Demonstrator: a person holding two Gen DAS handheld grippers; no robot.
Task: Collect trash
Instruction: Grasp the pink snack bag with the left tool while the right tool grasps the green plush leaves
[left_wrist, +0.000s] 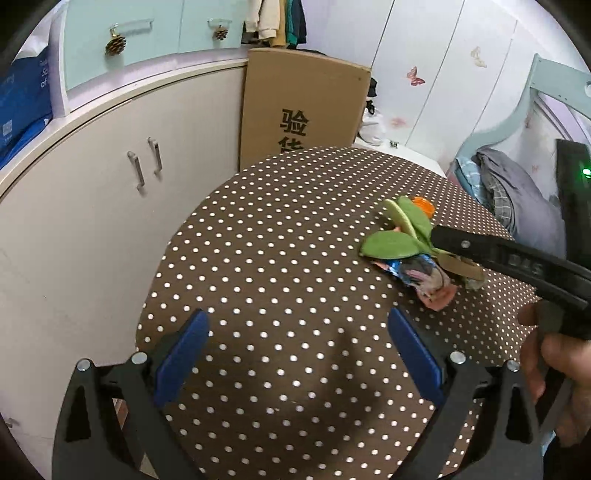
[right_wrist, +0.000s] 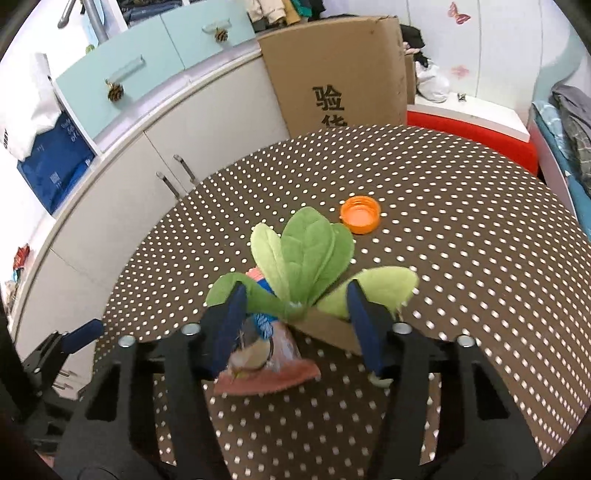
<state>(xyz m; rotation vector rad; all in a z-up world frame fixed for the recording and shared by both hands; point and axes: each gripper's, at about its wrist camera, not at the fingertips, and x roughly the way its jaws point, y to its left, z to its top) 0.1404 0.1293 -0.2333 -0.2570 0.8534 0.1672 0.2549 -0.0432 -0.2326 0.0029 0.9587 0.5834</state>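
On the brown polka-dot tablecloth (right_wrist: 461, 295) lies a small pile: green leaves (right_wrist: 310, 251) on a scrap of brown cardboard (right_wrist: 328, 332), over a crumpled printed snack wrapper (right_wrist: 266, 362). My right gripper (right_wrist: 295, 286) straddles this pile with its jaws part-way in, a blue pad on each side, and I see no squeeze on it. An orange bottle cap (right_wrist: 360, 215) lies just beyond the leaves. My left gripper (left_wrist: 297, 314) hangs open over bare cloth, to the left of the pile (left_wrist: 402, 243).
A tall cardboard box (left_wrist: 303, 107) leans behind the table against white cabinets (left_wrist: 110, 192). A red and white box (right_wrist: 476, 129) and a bed with clothes (left_wrist: 517, 192) stand to the right. A person's hand (left_wrist: 546, 362) holds the right gripper.
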